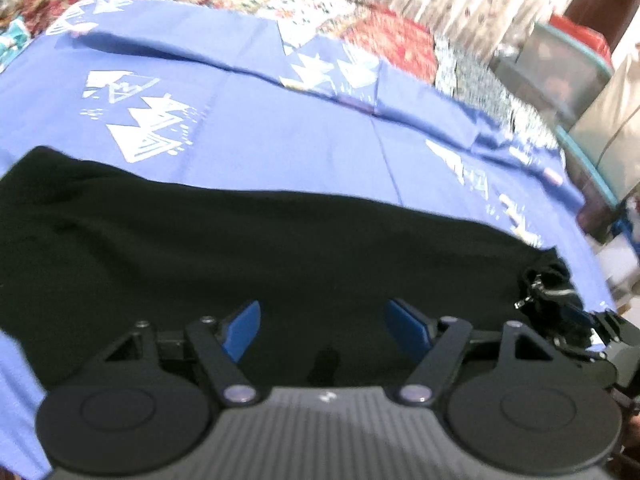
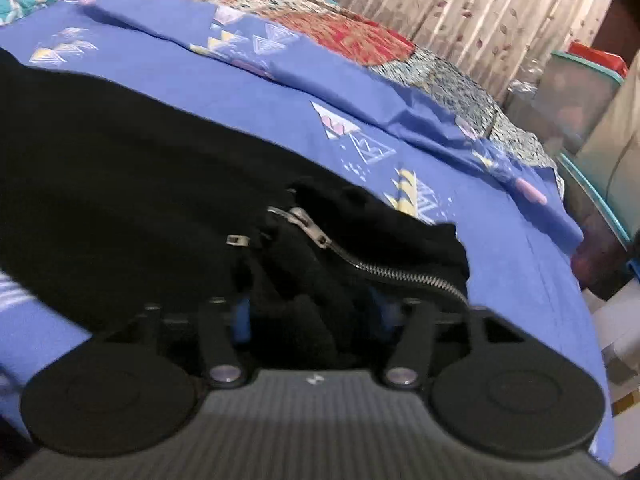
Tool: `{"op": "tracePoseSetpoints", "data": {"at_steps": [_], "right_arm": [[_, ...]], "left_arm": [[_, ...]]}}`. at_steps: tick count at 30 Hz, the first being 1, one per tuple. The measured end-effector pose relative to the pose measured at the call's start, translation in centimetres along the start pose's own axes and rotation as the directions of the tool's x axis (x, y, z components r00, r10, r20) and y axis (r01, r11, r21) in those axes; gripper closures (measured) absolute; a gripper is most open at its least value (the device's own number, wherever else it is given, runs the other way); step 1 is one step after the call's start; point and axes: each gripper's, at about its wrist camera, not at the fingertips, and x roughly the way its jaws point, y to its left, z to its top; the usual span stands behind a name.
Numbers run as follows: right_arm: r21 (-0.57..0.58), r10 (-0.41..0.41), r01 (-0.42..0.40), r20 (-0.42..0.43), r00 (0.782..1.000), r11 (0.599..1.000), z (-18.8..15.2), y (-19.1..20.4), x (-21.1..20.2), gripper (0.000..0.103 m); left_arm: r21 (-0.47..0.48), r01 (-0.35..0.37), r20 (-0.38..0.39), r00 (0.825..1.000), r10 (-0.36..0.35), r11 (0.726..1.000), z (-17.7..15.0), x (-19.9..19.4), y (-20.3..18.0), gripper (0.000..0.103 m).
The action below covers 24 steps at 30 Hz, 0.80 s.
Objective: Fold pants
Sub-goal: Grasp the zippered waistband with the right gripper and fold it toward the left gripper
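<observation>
Black pants (image 1: 240,248) lie lengthwise across the blue-sheeted bed (image 1: 260,128) w/ zipper end (image 2: 360,256) bunched betw. right gripper (image 2: 312,316) jaws, spread and not pinching; left gripper (image 1: 322,328) released over mid-leg.

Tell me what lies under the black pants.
The black pants lie on a blue bedsheet printed with white triangles, which shows around them. Whatever sits directly beneath the fabric is covered.

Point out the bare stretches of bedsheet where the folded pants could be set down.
Free: blue bedsheet between the black pants and the patterned quilt, and the strip right of the zipper toward the bed edge. Crowded: the near side, under pants.
</observation>
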Motion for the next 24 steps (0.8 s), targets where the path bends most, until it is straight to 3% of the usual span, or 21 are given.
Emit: {"op": "tracePoseSetpoints", "data": {"at_steps": [3,5,7,9,11,13,16,17,19,22,23,24], "right_arm": [[0.065,0.137,-0.143,0.089,0.987,0.988,0.2,-2.0,-3.7,0.029],[0.165,0.175,-0.197,0.137,0.975,0.967,0.6,-3.9,-4.6,0.032],[0.325,0.174,-0.224,0.175,0.969,0.919,0.3,-6.6,-4.2,0.045],[0.485,0.152,-0.212,0.160,0.975,0.848,-0.1,-9.5,-2.4,0.080],[0.637,0.116,-0.136,0.073,0.991,0.759,-1.4,-11.7,0.0,0.093],[0.729,0.110,-0.067,-0.012,0.994,0.681,-2.4,-13.3,3.1,0.095],[0.767,0.069,-0.039,-0.007,0.998,0.640,-1.9,-14.3,5.7,0.095],[0.762,0.068,-0.056,0.016,0.998,0.645,-1.2,-14.3,6.1,0.092],[0.720,0.089,-0.071,0.013,0.996,0.691,0.6,-13.5,7.7,0.092],[0.497,0.115,-0.046,-0.110,0.987,0.867,3.0,-10.2,11.3,0.092],[0.409,0.058,-0.007,-0.112,0.992,0.912,3.0,-8.7,11.2,0.093],[0.357,0.020,0.017,-0.101,0.995,0.934,2.9,-7.6,10.7,0.093]], "left_arm": [[-0.047,0.020,0.031,0.999,-0.019,0.999,-0.3,-1.7,2.1,0.028],[-0.074,0.020,0.048,0.999,-0.016,0.997,-0.3,-2.5,3.1,0.028],[-0.101,0.013,0.062,0.998,-0.007,0.995,-0.3,-3.2,4.3,0.028],[-0.128,0.002,0.069,0.998,0.007,0.992,-0.2,-3.6,5.2,0.028],[-0.149,-0.004,0.079,0.997,0.016,0.989,-0.2,-4.1,6.1,0.028],[-0.164,-0.013,0.091,0.995,0.028,0.986,-0.3,-4.7,6.9,0.028],[-0.177,-0.033,0.087,0.995,0.049,0.984,-0.4,-5.0,7.5,0.028],[-0.180,-0.040,0.082,0.995,0.056,0.983,-0.4,-5.0,7.5,0.028],[-0.185,-0.048,0.077,0.995,0.063,0.982,-0.3,-4.9,7.5,0.028],[-0.174,-0.052,0.082,0.994,0.067,0.983,-0.1,-4.9,7.1,0.027],[-0.170,-0.054,0.080,0.994,0.069,0.984,0.0,-4.8,7.0,0.027],[-0.166,-0.055,0.078,0.995,0.068,0.985,0.1,-4.7,6.9,0.027]]}}
